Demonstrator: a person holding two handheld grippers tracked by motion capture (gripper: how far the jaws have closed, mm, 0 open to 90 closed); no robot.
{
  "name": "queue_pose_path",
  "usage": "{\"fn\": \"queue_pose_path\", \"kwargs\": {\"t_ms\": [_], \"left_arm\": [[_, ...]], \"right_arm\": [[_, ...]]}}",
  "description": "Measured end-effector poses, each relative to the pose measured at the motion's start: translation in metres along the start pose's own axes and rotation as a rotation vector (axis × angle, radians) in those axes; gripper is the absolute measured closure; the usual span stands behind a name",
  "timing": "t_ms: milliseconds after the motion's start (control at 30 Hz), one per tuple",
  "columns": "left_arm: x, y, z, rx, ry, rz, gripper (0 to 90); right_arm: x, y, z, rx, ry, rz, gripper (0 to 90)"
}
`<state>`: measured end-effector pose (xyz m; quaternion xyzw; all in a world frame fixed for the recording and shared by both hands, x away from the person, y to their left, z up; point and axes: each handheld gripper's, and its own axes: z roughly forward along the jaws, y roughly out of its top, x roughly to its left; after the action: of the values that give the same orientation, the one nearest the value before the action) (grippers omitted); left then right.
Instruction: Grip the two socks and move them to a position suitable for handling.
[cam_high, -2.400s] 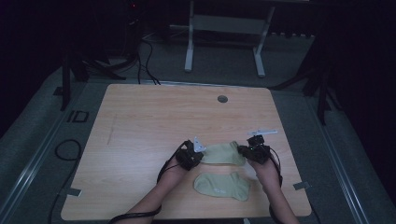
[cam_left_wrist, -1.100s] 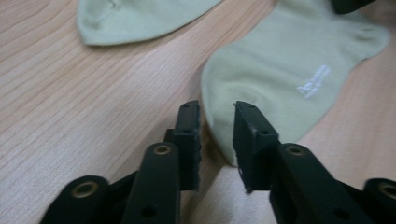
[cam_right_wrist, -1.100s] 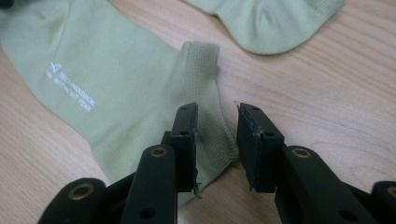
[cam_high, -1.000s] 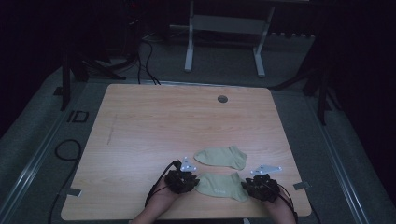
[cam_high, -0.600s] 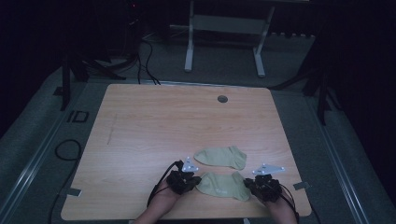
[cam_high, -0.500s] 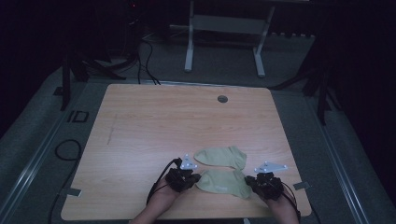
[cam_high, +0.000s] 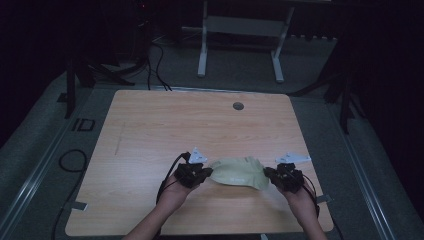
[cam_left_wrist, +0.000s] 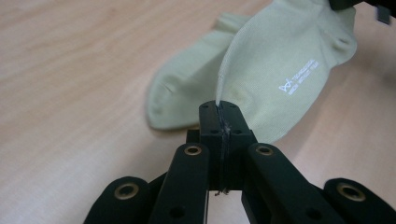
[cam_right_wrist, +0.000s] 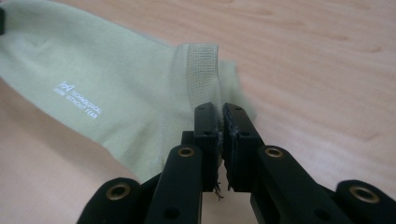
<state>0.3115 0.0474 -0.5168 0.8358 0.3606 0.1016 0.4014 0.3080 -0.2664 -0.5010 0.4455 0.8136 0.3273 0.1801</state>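
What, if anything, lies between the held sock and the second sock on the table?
Nothing visible. Both the left gripper and the right gripper are shut on the held sock, stretched between them just above the second sock, with only bare table around.

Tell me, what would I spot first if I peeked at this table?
A pale green sock stretched in the air between two black grippers, near the front edge of the wooden table. The left gripper pinches its toe end and the right gripper pinches its ribbed cuff. A second sock just like it lies flat on the table behind the lifted one.
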Motion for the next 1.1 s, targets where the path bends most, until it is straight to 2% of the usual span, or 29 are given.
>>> {"fn": "queue_pose_path", "kwargs": {"t_ms": [133, 267, 400, 467, 667, 833, 933, 967, 1033, 1100], "left_arm": [[0.01, 0.006, 0.008, 0.025, 0.042, 0.008, 89.1], [0.018, 0.005, 0.017, 0.053, 0.062, 0.006, 89.1], [0.025, 0.003, 0.028, 0.064, 0.055, -0.033, 89.1], [0.025, 0.003, 0.032, 0.075, 0.053, -0.021, 89.0], [0.024, 0.002, 0.043, 0.099, 0.047, -0.022, 89.0], [0.027, -0.001, 0.049, 0.103, 0.055, -0.04, 88.8], [0.029, -0.001, 0.051, 0.112, 0.049, -0.053, 88.2], [0.03, 0.0, 0.053, 0.121, 0.042, -0.048, 86.2], [0.028, 0.0, 0.054, 0.121, 0.016, -0.032, 70.0], [0.026, 0.0, 0.054, 0.115, 0.004, -0.028, 59.0]], "right_arm": [[-0.005, 0.014, 0.014, 0.021, -0.017, -0.01, 84.6], [-0.009, 0.021, 0.029, 0.058, -0.016, -0.01, 84.4], [-0.014, 0.021, 0.042, 0.078, -0.005, 0.027, 84.4], [-0.015, 0.019, 0.044, 0.084, -0.007, 0.029, 84.3], [-0.021, 0.013, 0.05, 0.109, -0.014, 0.046, 84.0], [-0.022, 0.011, 0.058, 0.123, -0.014, 0.052, 82.5], [-0.021, 0.008, 0.063, 0.137, -0.007, 0.056, 76.8], [-0.022, 0.008, 0.064, 0.138, -0.006, 0.059, 72.2], [-0.022, 0.007, 0.064, 0.137, -0.005, 0.063, 61.7], [-0.023, 0.006, 0.063, 0.125, -0.012, 0.068, 53.7]]}}
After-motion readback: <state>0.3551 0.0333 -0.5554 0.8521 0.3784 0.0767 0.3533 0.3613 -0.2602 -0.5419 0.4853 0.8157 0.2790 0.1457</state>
